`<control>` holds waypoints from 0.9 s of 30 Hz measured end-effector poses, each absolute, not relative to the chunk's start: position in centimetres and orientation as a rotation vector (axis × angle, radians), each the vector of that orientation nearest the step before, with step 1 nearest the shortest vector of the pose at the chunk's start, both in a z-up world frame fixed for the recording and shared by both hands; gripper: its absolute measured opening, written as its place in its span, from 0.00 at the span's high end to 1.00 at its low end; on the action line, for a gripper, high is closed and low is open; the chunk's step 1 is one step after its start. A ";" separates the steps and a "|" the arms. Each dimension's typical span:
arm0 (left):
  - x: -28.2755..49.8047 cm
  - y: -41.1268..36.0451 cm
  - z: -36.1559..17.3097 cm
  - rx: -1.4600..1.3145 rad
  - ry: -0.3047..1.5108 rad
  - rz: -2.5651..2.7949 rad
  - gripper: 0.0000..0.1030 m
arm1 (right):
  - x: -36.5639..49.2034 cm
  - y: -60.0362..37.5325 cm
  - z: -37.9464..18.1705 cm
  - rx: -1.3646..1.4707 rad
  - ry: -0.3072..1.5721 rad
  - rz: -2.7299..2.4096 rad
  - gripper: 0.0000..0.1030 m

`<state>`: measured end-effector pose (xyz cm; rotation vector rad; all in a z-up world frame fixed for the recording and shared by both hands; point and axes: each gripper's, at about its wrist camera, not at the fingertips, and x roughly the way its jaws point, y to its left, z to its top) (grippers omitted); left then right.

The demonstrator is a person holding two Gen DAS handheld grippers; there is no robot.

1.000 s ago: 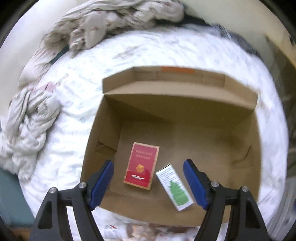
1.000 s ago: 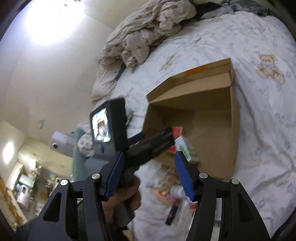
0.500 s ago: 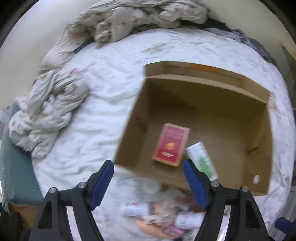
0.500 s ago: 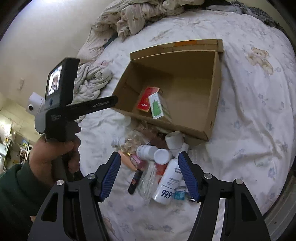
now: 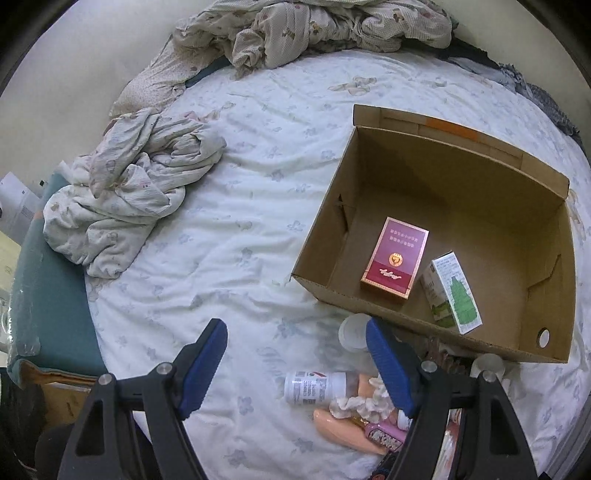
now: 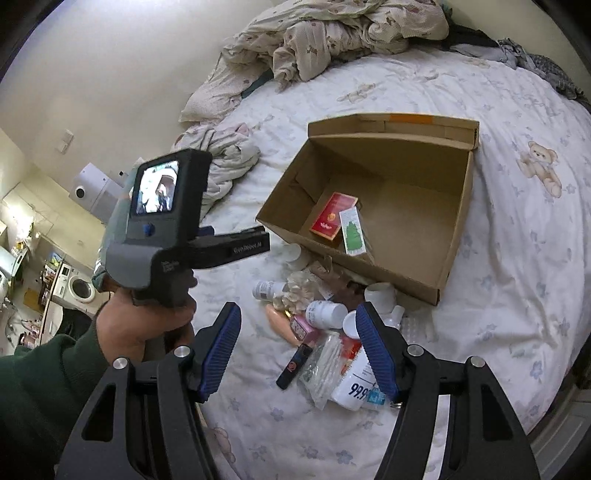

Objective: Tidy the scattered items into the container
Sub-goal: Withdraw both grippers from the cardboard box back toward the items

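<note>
An open cardboard box (image 5: pixel 436 177) (image 6: pixel 458 221) lies on the bed. Inside it are a red pack (image 5: pixel 395 258) (image 6: pixel 332 216) and a white-and-green carton (image 5: pixel 454 295) (image 6: pixel 352 230). In front of the box is a pile of loose items: a small white bottle (image 5: pixel 314 386) (image 6: pixel 266 288), a peach tube (image 5: pixel 343 428), a pill bottle (image 6: pixel 325 314), a black lighter (image 6: pixel 293 365) and a big white bottle (image 6: pixel 354 384). My left gripper (image 5: pixel 295 354) hangs open over the bed just left of the pile. My right gripper (image 6: pixel 299 347) is open above the pile, holding nothing.
Crumpled bedding (image 5: pixel 129 192) lies to the left of the box, and more (image 5: pixel 314 33) is heaped at the head of the bed. The teal mattress edge (image 5: pixel 48 280) drops off at the left. A person's hand (image 6: pixel 147 321) in a green sleeve holds the left tool.
The left gripper has swung from over the box to the sheet at its left front, bringing the pile into view. The right gripper has drawn back and rolled, and now hangs over the pile.
</note>
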<state>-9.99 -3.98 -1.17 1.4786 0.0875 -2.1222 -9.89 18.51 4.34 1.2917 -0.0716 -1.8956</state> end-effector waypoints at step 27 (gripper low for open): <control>-5.4 -2.9 -2.0 1.700 0.131 -2.429 0.24 | -11.0 18.3 -0.3 1.432 -0.022 -2.010 0.33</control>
